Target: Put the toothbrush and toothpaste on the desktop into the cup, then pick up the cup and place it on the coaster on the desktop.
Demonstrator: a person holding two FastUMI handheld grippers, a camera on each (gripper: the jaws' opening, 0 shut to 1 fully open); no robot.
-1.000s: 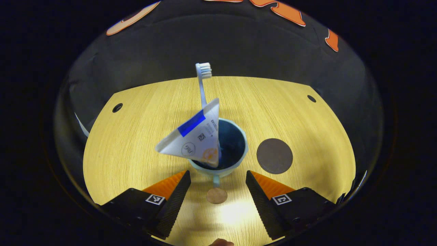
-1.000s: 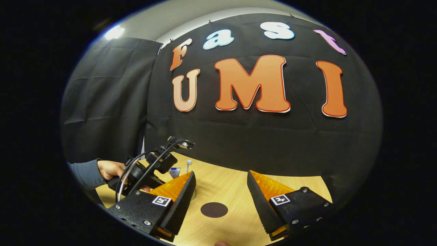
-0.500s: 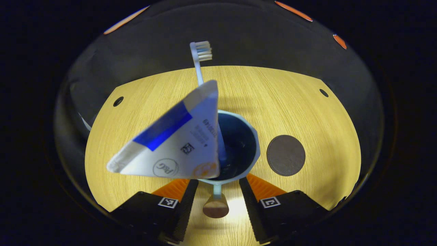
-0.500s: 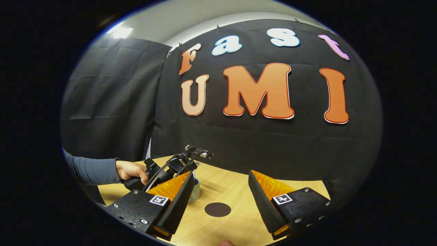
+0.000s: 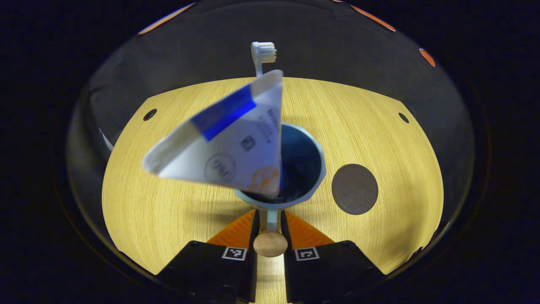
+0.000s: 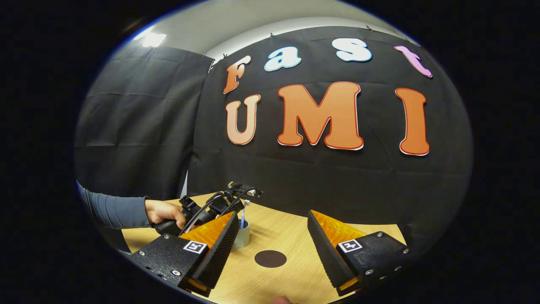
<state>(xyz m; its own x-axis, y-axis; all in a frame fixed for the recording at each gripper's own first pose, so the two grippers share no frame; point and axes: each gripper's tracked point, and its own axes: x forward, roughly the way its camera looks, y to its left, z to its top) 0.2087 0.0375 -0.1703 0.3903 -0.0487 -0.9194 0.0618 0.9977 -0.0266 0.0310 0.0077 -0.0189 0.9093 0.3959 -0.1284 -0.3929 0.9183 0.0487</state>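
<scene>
The toothbrush (image 5: 262, 52) and toothpaste (image 5: 228, 141) both stand inside the cup (image 5: 314, 169), the tube leaning out to the left and the brush head rising at the far side, so the loading part looks finished and the step in hand is taking hold of the cup. In the left gripper view, the left gripper (image 5: 268, 223) has its two fingers drawn in close on either side of the cup's thin handle (image 5: 270, 242), which ends in a rounded wooden knob; they appear to pinch the stem just behind the cup wall. The cup sits on the counter (image 5: 160, 202), and the dark round coaster (image 5: 355, 189) lies just to its right, apart from it.

In the right gripper view, the right gripper (image 6: 270, 249) hovers with its fingers spread wide and holding nothing, above the near part of the counter, with the coaster ahead and the cup to the left.

The next move probably calls for lifting the cup straight up, keeping it level so the leaning tube does not tip it, carrying it right and setting it centred on the coaster.
</scene>
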